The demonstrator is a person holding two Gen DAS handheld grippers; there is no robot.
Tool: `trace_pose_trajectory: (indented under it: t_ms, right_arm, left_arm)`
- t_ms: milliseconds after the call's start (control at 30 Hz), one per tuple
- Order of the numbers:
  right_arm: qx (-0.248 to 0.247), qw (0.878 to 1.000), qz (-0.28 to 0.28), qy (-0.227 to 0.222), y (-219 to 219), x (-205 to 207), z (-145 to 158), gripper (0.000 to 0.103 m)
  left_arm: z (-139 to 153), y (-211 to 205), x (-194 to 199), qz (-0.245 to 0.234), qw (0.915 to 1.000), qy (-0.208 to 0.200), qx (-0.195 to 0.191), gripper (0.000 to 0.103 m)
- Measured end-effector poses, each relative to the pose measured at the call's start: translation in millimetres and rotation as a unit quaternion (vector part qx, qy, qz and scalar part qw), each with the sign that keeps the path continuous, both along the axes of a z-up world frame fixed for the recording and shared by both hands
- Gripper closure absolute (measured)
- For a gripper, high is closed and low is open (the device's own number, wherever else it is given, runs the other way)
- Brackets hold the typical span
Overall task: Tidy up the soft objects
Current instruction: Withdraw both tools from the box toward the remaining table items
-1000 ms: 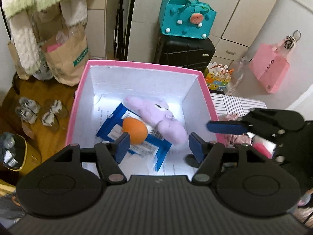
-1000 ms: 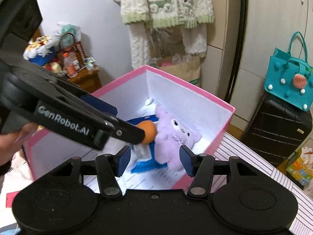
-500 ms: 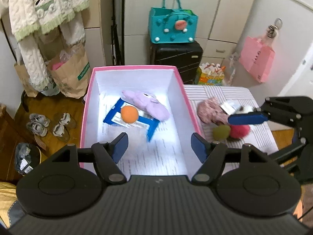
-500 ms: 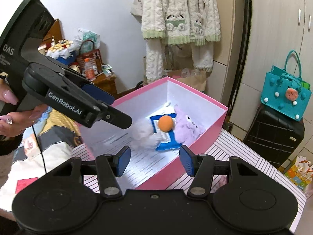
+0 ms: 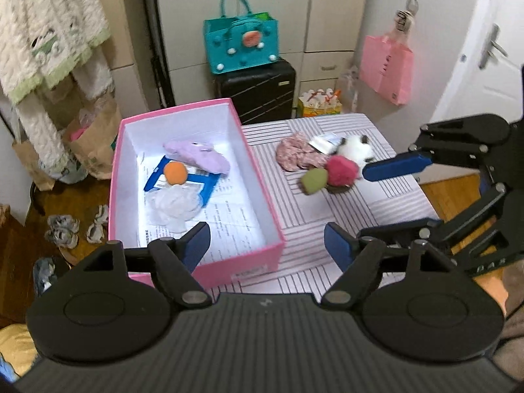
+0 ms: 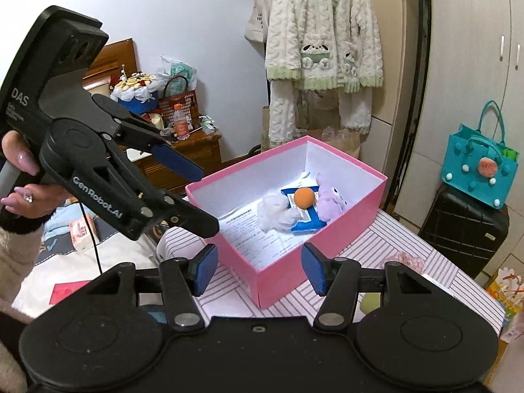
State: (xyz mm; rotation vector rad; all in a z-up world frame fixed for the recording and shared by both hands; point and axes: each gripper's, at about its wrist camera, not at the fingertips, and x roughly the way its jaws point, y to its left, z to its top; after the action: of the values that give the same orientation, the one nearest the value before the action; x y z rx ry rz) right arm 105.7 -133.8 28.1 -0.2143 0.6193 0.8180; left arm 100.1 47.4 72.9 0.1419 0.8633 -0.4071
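A: Sorting seems partly done: the pink box already holds a purple plush, an orange ball, a white fluffy piece and a blue packet.

B: And the rest? A heap sits on the striped table, well right of the box: a pink floral cloth, a green sponge, a red pompom and a white fuzzy toy.

A: So this looks like the gap between a drop and the next pick. The left gripper carries nothing, and its jaws are opening over the box's near right corner.

B: The right gripper is spread too, nothing between its pads. In the left view its upper finger reaches just beside the red pompom, apparently not touching it.

A: The next move, as I judge it, calls for lowering onto one item of that heap and closing gently, since everything there squashes.

B: And picking only one: the sponge and pompom touch each other.
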Motion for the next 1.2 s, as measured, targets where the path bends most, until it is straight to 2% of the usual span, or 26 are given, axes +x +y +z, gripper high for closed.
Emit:
trace_pose_trajectory:
  t_ms: [300, 467, 733, 933, 1200]
  right_arm:
    - [-0.002, 1.000, -0.020, 0.004, -34.7, -32.4, -6.5, 0.039]
    - [-0.003, 0.999, -0.041, 0.007, -56.3, -45.0, -15.7, 0.038]
    - [-0.019, 0.997, -0.070, 0.035, -79.9, -55.5, -42.5, 0.037]
    - [0.007, 0.995, -0.088, 0.053, -107.8, -46.3, -75.4, 0.035]
    - [0.029, 0.992, -0.121, 0.011, -127.7, -16.7, -116.8, 0.035]
  left_arm:
    - [3.9, -28.4, -28.6, -0.046, 0.9989, 0.003, 0.006, 0.018]
    - [-8.3, -47.1, -33.1, -0.072, 0.9972, 0.020, 0.012, 0.018]
    - [-33.3, -82.4, -26.8, -0.112, 0.9924, 0.050, 0.009, 0.018]
    - [-54.9, -107.4, -13.0, -0.140, 0.9896, 0.032, -0.010, 0.018]
    - [-80.7, -123.8, 26.5, -0.120, 0.9922, 0.005, -0.034, 0.018]
